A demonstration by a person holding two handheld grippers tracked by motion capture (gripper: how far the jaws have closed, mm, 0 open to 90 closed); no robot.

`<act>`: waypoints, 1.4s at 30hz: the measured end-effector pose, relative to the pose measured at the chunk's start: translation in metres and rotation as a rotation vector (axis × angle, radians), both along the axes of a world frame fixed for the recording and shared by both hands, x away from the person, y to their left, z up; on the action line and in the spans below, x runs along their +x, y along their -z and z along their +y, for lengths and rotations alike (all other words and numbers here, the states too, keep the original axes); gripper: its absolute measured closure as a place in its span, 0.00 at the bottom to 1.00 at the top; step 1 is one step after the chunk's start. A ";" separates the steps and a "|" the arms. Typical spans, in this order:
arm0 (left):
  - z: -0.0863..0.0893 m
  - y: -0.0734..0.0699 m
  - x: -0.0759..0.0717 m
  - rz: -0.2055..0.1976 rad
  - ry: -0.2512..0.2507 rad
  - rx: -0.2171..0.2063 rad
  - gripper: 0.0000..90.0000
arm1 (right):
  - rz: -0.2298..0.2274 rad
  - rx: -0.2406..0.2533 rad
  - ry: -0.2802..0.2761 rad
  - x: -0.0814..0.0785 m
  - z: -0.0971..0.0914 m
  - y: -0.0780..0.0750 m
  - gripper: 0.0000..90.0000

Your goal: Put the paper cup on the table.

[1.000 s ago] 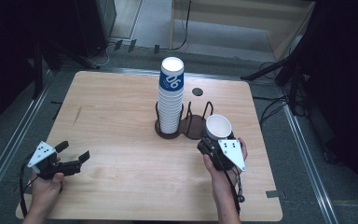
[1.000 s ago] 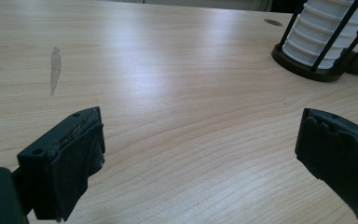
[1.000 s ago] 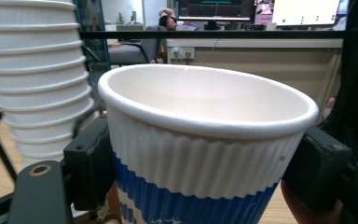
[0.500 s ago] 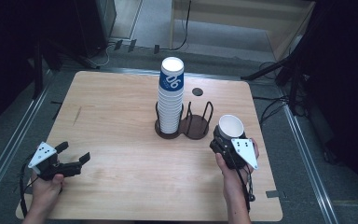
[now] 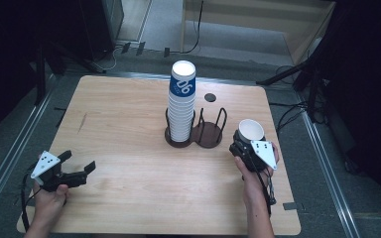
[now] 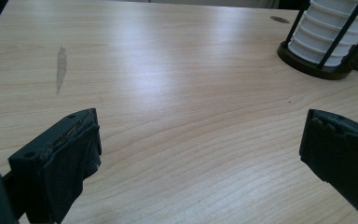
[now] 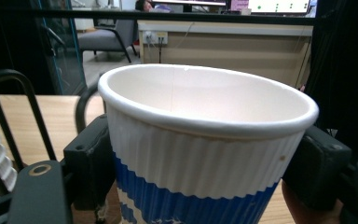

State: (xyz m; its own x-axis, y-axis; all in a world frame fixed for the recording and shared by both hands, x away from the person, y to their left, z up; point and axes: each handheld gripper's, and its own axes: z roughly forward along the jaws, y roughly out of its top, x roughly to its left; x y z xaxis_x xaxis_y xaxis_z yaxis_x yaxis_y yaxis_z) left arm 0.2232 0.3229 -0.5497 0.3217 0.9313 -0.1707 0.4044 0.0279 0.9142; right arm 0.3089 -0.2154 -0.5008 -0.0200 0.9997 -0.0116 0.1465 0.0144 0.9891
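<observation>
Standing upright between the right gripper's [image 5: 244, 145] clenched jaws, a ribbed white-and-blue paper cup [image 7: 205, 154]; left gripper [image 5: 77, 166] jaws released.

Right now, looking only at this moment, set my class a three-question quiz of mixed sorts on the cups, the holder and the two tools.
1. True or false: the right tool is shut on a paper cup.
2. The stack of cups stands in which ring of the two-ring cup holder? A) left B) right C) neither
3. Fill in: the left tool has its jaws ____ over the wooden table.

Key: 1 true; 2 A; 3 open
</observation>
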 end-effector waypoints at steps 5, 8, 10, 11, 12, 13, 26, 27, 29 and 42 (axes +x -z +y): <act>0.002 0.000 -0.001 -0.004 -0.006 -0.017 0.00 | 0.020 0.000 0.013 0.013 -0.003 0.009 0.23; 0.002 0.000 -0.001 -0.006 -0.007 -0.016 0.00 | 0.012 -0.073 0.028 0.021 -0.001 0.012 0.23; 0.002 0.000 0.000 -0.006 -0.007 -0.019 0.00 | 0.015 -0.072 0.037 0.026 -0.001 0.014 0.23; 0.002 0.000 0.000 -0.006 -0.008 -0.022 0.00 | 0.020 -0.061 0.042 0.028 -0.001 0.014 0.23; 0.003 0.000 0.000 -0.005 -0.007 -0.022 0.00 | 0.020 -0.063 0.044 0.031 -0.001 0.015 0.23; 0.003 0.000 0.000 -0.006 -0.009 -0.024 0.00 | 0.024 -0.056 0.049 0.033 0.000 0.015 0.23; 0.004 0.000 0.000 -0.003 -0.017 -0.031 0.00 | 0.061 -0.086 0.046 0.056 -0.001 0.019 0.23; 0.004 0.000 0.000 -0.003 -0.016 -0.031 0.00 | 0.064 -0.084 0.045 0.057 -0.002 0.020 0.23; 0.004 0.000 0.000 -0.004 -0.017 -0.033 0.00 | 0.075 -0.062 0.040 0.059 -0.003 0.022 0.23; 0.004 0.000 -0.001 -0.005 -0.019 -0.032 0.00 | 0.121 -0.043 0.065 0.068 -0.011 0.033 0.24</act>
